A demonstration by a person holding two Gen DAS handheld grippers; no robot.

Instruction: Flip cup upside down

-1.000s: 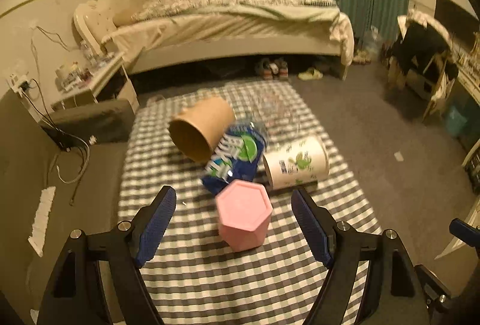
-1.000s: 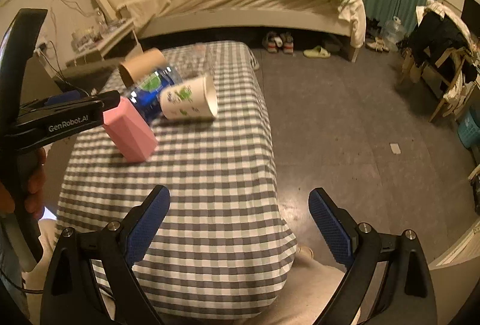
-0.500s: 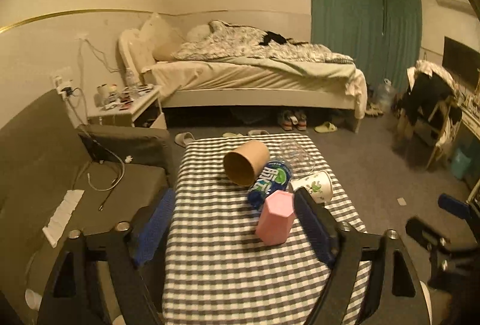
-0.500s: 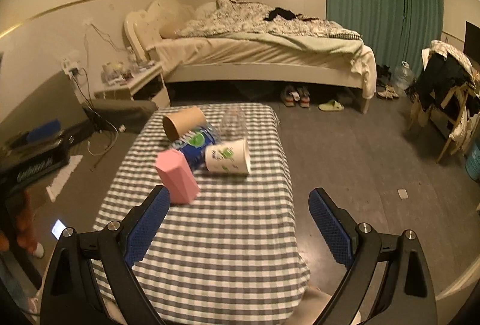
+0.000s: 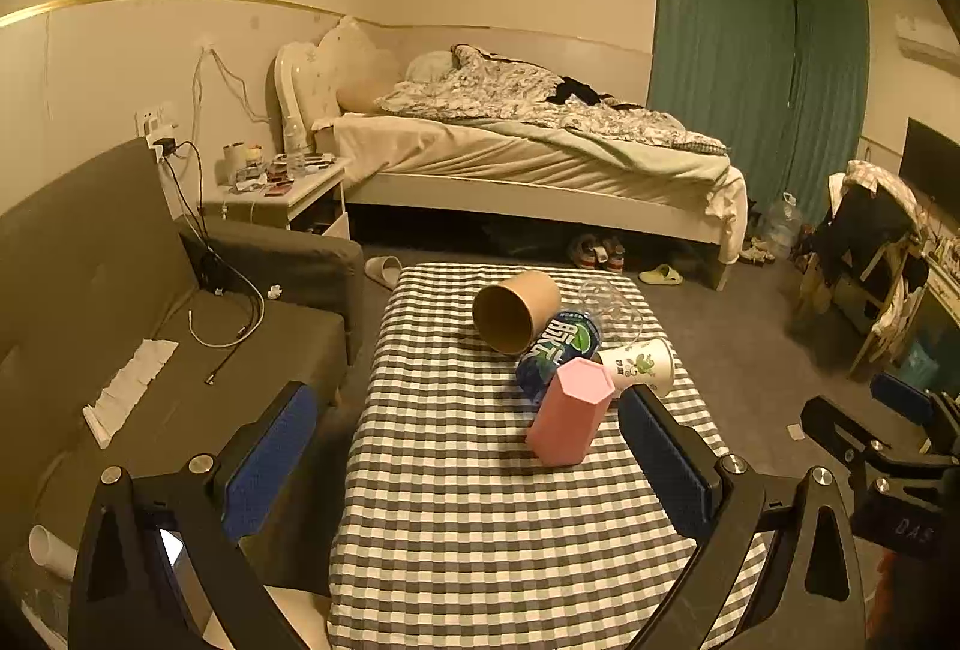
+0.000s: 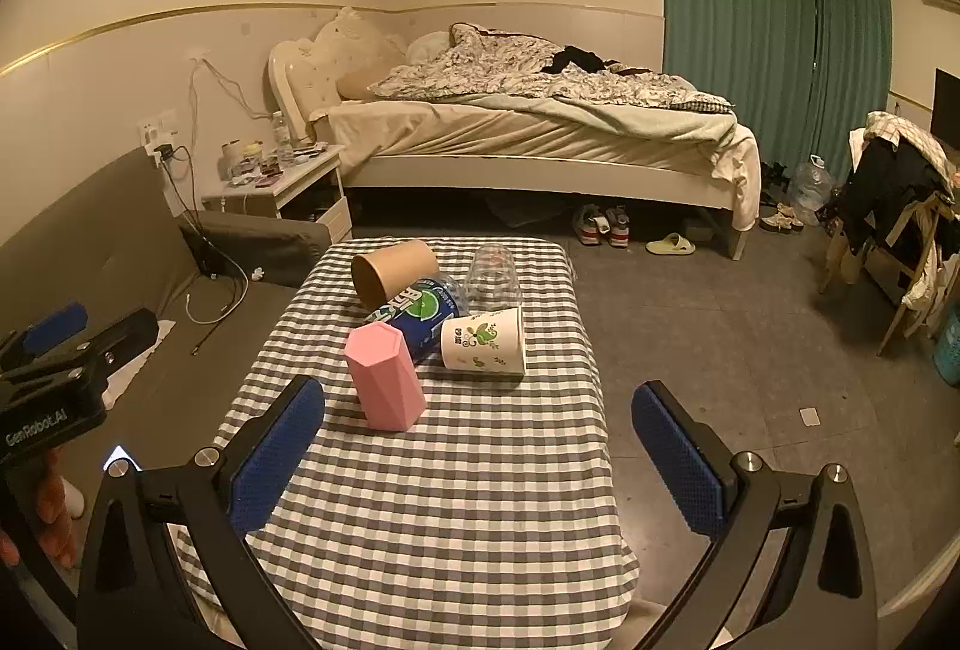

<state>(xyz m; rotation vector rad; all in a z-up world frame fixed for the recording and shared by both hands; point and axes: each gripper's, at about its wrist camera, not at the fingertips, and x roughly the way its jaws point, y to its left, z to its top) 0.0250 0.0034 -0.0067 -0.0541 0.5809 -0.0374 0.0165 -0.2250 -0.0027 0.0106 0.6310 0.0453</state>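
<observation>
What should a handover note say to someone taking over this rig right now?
Left gripper: open, empty, held back from the table.
Right gripper: open, empty, also clear of everything.
Pink cup: standing on the checked tablecloth, closed end up, nearest the grippers, so it looks already flipped.
Behind it, lying on their sides: a brown paper cup, a blue bottle and a white printed cup. A clear glass stands at the far end; I cannot tell which way up.
Left to do: probably nothing on the pink cup; confirm whether the tipped cups count.
</observation>
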